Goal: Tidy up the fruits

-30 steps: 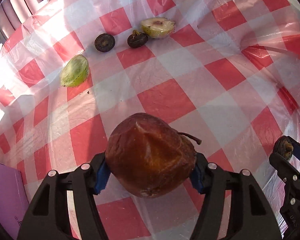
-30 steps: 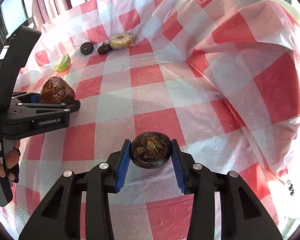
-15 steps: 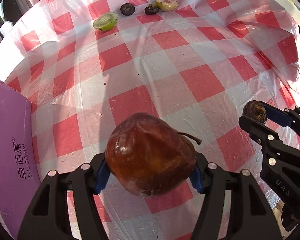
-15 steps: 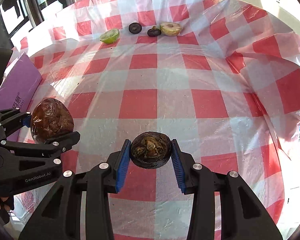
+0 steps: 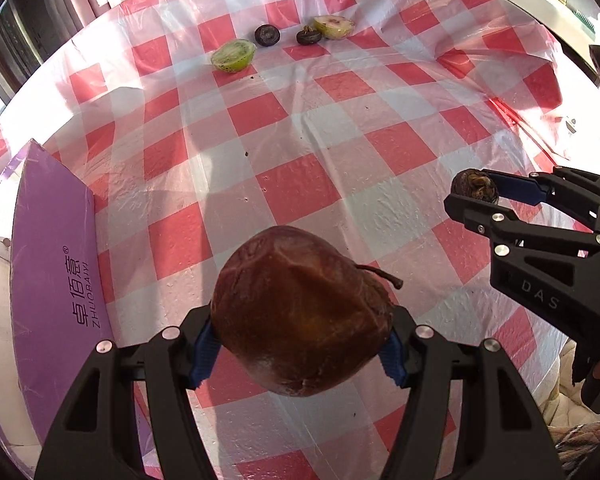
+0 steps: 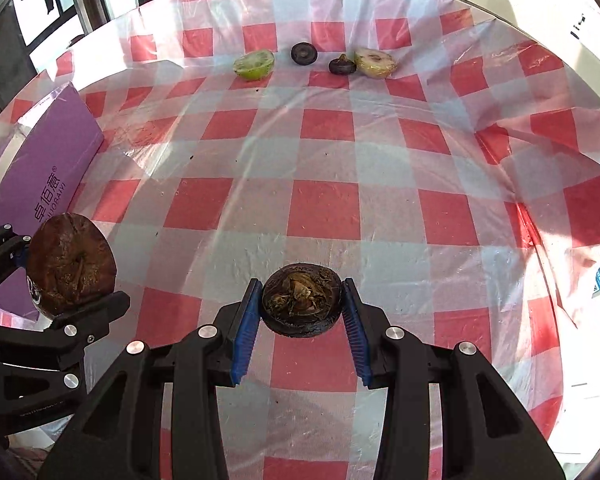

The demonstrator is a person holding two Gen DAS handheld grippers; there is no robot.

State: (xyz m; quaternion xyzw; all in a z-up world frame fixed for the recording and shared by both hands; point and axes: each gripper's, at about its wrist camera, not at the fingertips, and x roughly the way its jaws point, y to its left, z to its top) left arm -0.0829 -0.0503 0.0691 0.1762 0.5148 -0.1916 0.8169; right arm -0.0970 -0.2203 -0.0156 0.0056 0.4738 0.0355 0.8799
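My left gripper (image 5: 300, 344) is shut on a large brown pear half (image 5: 300, 312) with a stem, held above the checked cloth; it also shows in the right wrist view (image 6: 70, 264). My right gripper (image 6: 300, 312) is shut on a small dark fruit half (image 6: 300, 304), also seen at the right of the left wrist view (image 5: 475, 187). A row lies at the far edge: a green kiwi half (image 6: 254, 65), two small dark fruit pieces (image 6: 304, 53) (image 6: 342, 66) and a pale fruit half (image 6: 375, 63).
A red-and-white checked plastic cloth (image 6: 324, 208) covers the table and rises in folds at the right. A purple box (image 6: 40, 176) with printed characters lies at the left edge. Windows and curtains stand behind the table.
Both grippers have pulled back and up from the far row with their fruit still held. The far fruits look smaller, and the purple box has come into view at the left.
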